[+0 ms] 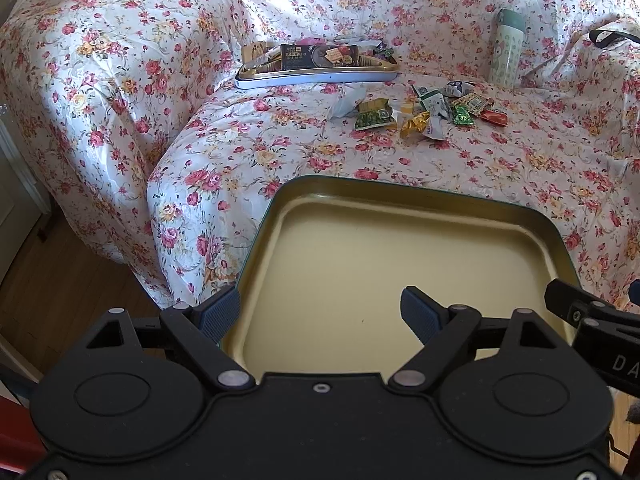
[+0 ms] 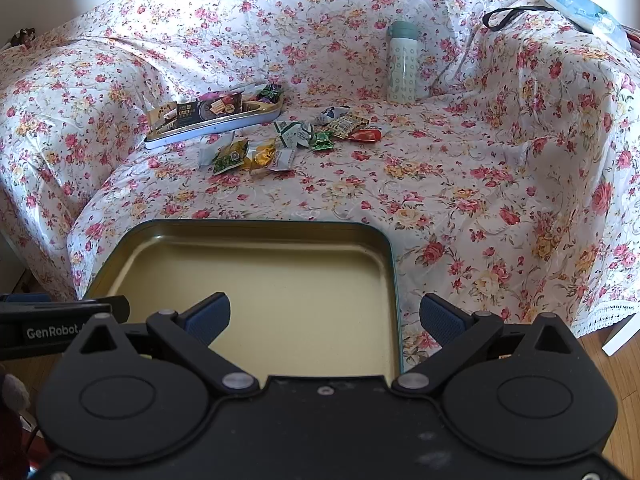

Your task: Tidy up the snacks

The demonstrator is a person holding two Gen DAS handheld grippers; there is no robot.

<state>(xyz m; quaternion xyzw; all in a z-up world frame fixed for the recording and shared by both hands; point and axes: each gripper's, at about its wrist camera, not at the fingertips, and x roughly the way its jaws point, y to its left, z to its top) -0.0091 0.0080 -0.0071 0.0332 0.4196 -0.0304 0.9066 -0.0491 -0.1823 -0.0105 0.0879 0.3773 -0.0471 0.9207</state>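
Scattered across a flower-print sofa cover (image 2: 460,184): a loose pile of wrapped snacks (image 2: 280,144) in green, gold, white and red foil, just in front of a shallow tin (image 2: 192,136) already loaded with dark packets and more sweets at the back of the seat. Closer in, at the seat's front edge: an empty tin tray (image 2: 256,292), pale gold inside with a dark green rim and rounded corners, well apart from the pile. Seen only from the right wrist: a pale blue packet (image 2: 580,12) on the sofa arm and a white furniture edge over wood floor at far right. Seen only from the left wrist: the cover's draped left corner falling to the wood floor (image 1: 60,280). In both: an upright patterned bottle (image 1: 508,48) against the backrest, with a black strap (image 1: 608,36) nearby. Left gripper (image 1: 320,312) spread wide over the tray's left part, one blue pad (image 1: 220,312) at the tray's left rim, nothing held. Right gripper (image 2: 326,318) likewise wide open and empty, straddling the tray's right rim, level with its partner.
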